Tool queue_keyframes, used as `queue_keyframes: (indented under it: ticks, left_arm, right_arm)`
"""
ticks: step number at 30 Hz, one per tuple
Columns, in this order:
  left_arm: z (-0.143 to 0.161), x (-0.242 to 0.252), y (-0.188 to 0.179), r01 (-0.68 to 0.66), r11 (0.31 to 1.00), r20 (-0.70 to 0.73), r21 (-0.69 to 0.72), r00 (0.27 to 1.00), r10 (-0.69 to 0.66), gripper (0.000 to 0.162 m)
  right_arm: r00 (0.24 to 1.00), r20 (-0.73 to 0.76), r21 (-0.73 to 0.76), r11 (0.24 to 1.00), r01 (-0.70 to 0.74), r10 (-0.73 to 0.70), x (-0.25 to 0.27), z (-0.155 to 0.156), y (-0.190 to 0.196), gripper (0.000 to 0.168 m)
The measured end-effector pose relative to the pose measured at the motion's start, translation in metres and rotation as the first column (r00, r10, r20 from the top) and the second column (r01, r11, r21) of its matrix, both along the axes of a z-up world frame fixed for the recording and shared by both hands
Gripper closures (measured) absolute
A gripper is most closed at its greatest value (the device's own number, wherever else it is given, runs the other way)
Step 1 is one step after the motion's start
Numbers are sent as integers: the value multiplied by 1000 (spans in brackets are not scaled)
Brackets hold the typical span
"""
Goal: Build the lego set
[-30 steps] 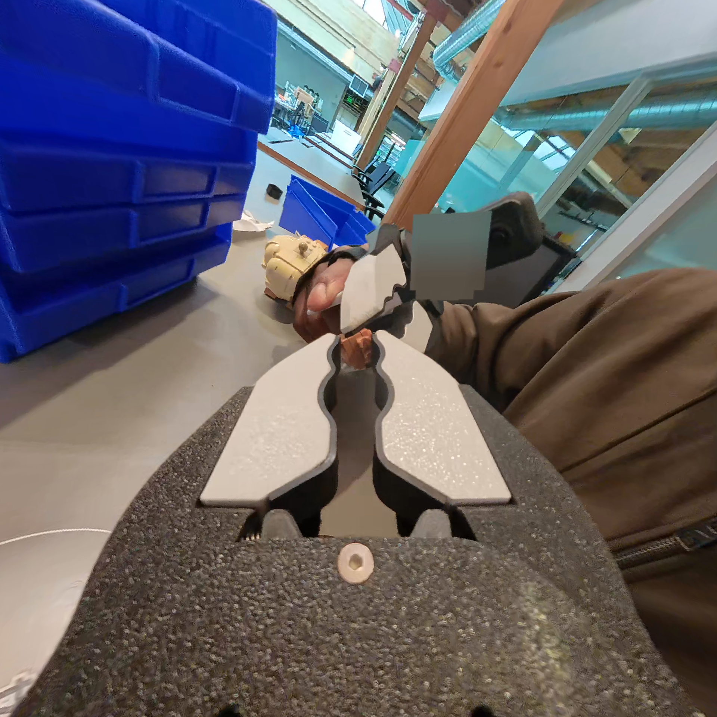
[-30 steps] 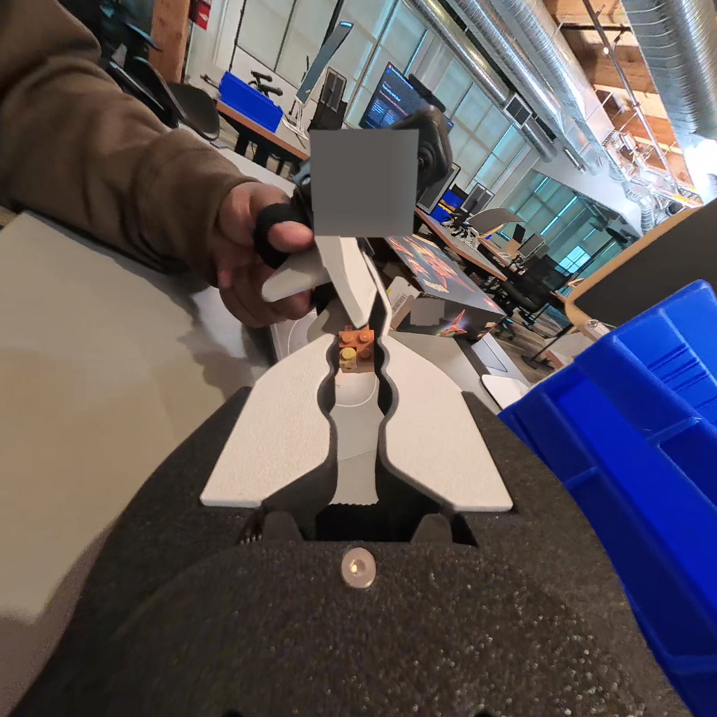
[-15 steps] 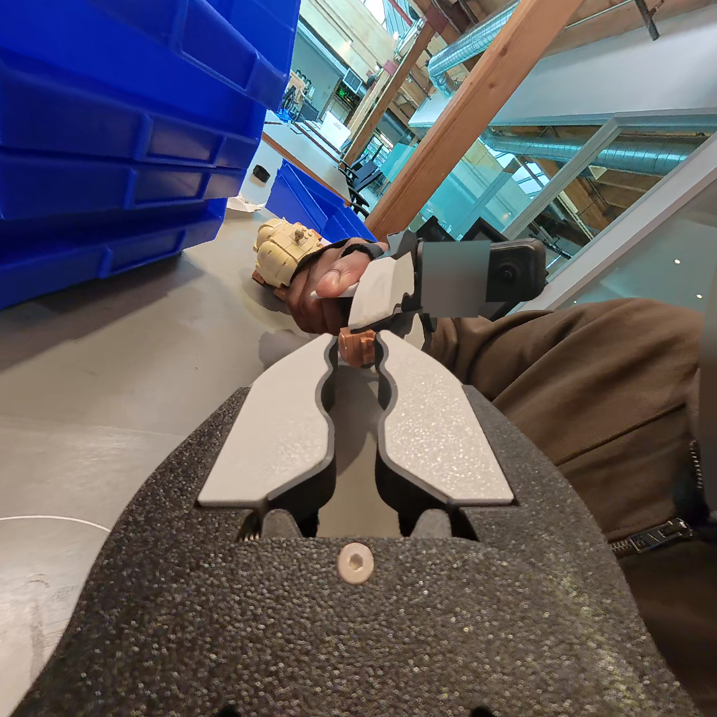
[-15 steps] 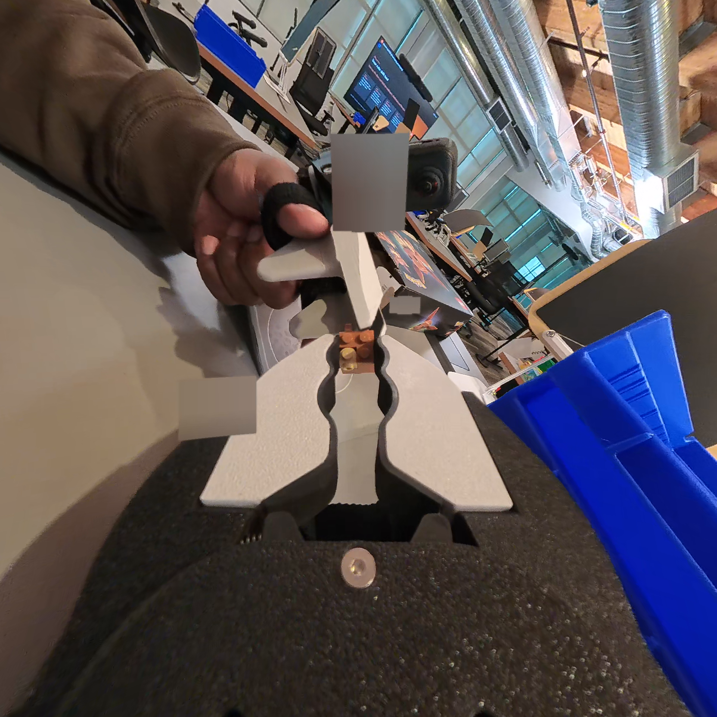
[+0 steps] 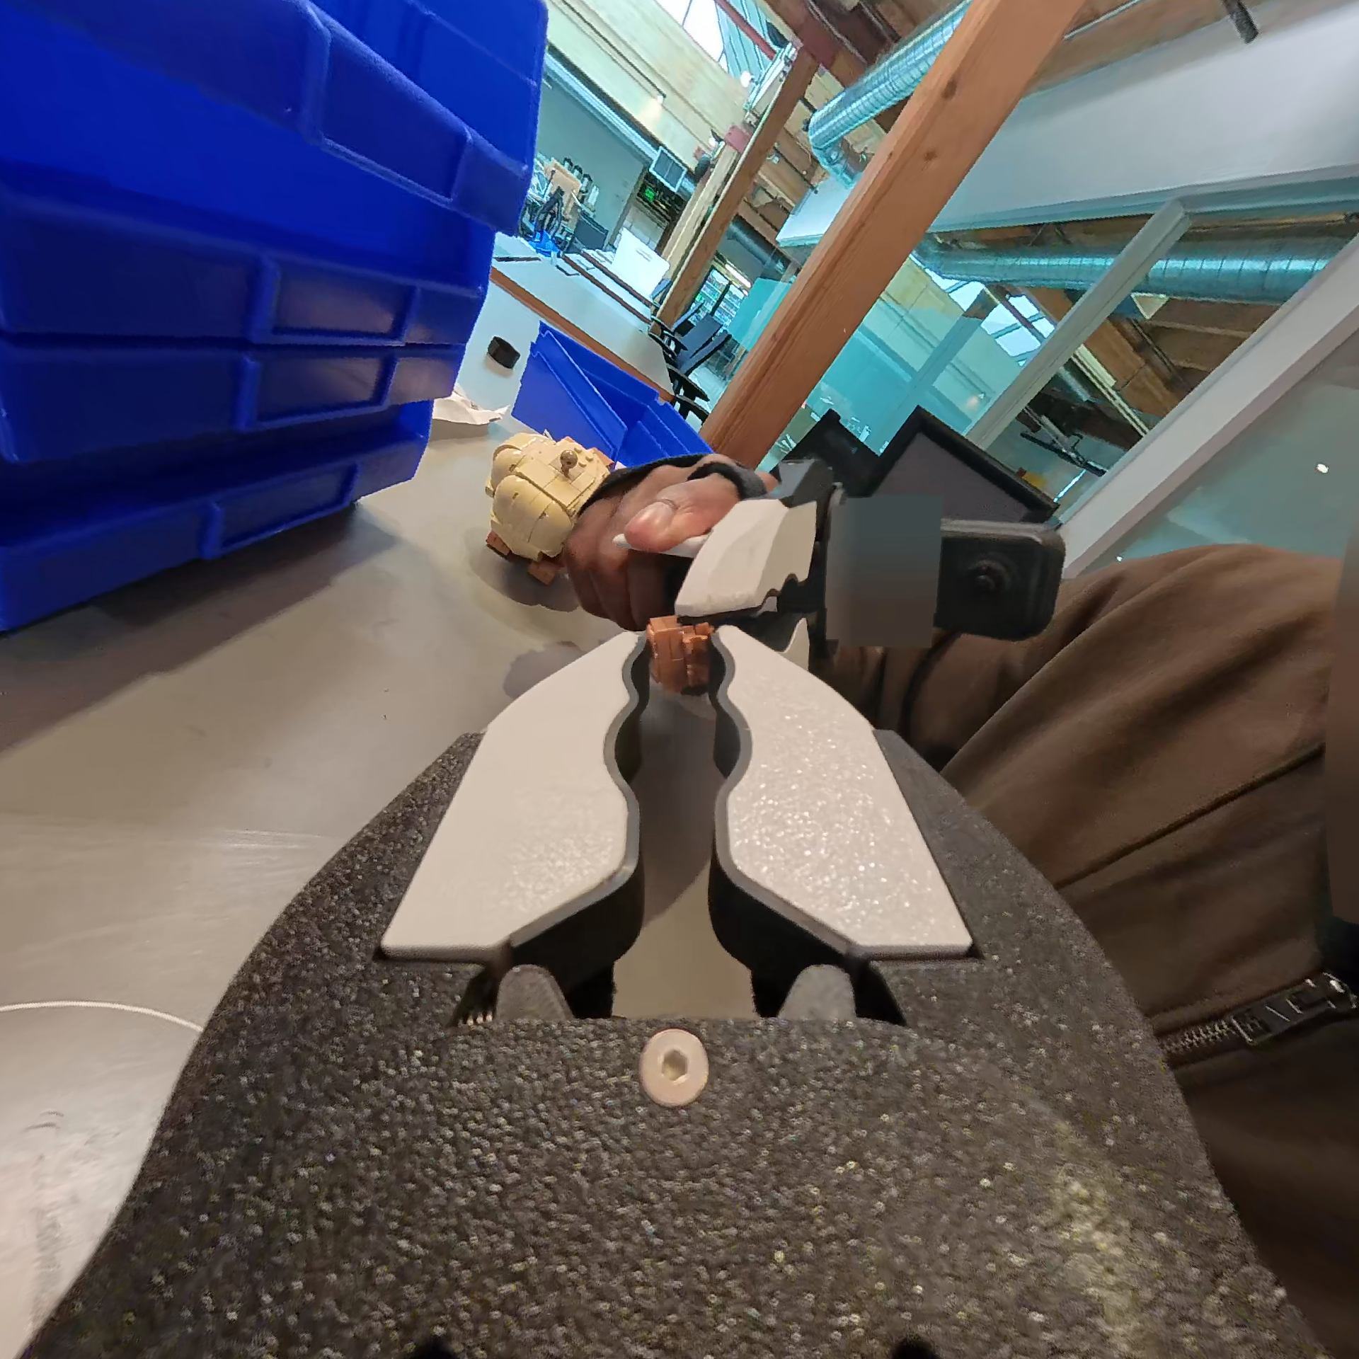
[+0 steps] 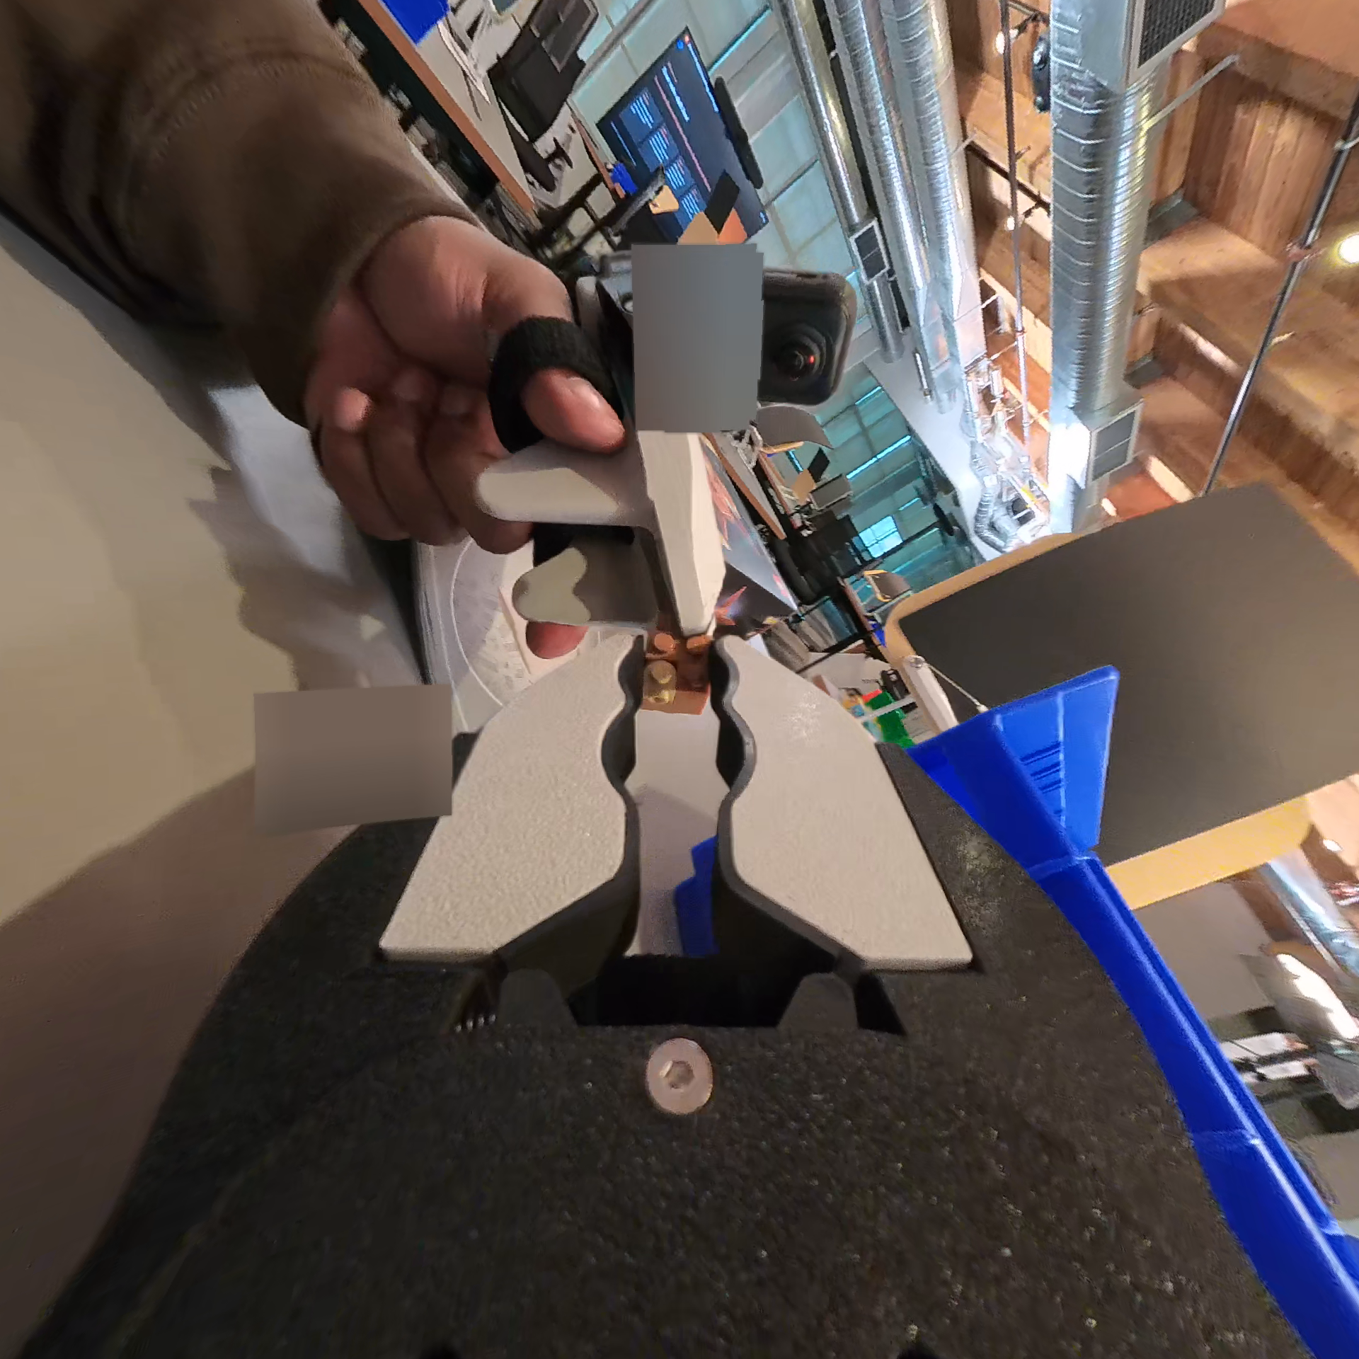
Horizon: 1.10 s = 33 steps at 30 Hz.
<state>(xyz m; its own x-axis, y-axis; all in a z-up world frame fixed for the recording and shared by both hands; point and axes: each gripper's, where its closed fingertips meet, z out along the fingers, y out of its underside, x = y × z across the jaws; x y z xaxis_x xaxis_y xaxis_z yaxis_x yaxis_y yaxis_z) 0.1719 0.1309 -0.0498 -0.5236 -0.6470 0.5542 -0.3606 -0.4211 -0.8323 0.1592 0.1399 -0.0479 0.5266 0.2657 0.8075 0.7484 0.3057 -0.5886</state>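
Grippers, two (image 5: 678, 651) (image 6: 675, 654), clamp one brown brick assembly (image 5: 680, 653) (tip to tip).

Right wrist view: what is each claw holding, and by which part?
Both grip one small brown brick assembly. The right claw pinches its two side faces at the fingertips; the left claw grips its far end from above.

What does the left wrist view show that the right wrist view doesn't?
Only the left wrist view shows the tan lego model on the table. Only the right wrist view shows the yellow stud on the brown lego piece and a wall screen. Both show that brown piece gripped by the left gripper and right gripper, and blue bins.
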Motion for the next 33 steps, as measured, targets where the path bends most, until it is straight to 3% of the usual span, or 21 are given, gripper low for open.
queue_keyframes:
  ticks: [5, 12, 18, 27, 33]
  left_arm:
    - [-1, 2, 3, -27, 1000, -10, -13, 1000, 27, 148]
    - [0, 5, 6, -106, 986, 32, 129, 994, 102, 148]
    - [6, 1, 0, -128, 946, 122, 298, 988, 95, 149]
    - [10, -4, -6, -110, 925, 177, 363, 983, 48, 157]
    - [8, -3, -3, -81, 958, 116, 275, 992, 51, 157]
  right_arm:
    - [998, 46, 30, 999, 42, -43, 2, 0, 2, 151]
    - [997, 35, 22, 997, 72, -73, 5, 0, 5, 151]
    - [986, -162, -87, 995, -48, 34, 1, 7, -2, 152]
    - [900, -414, -206, 948, -242, 140, -4, 11, -10, 152]
    - [949, -298, -148, 977, -155, 105, -2, 8, -6, 152]
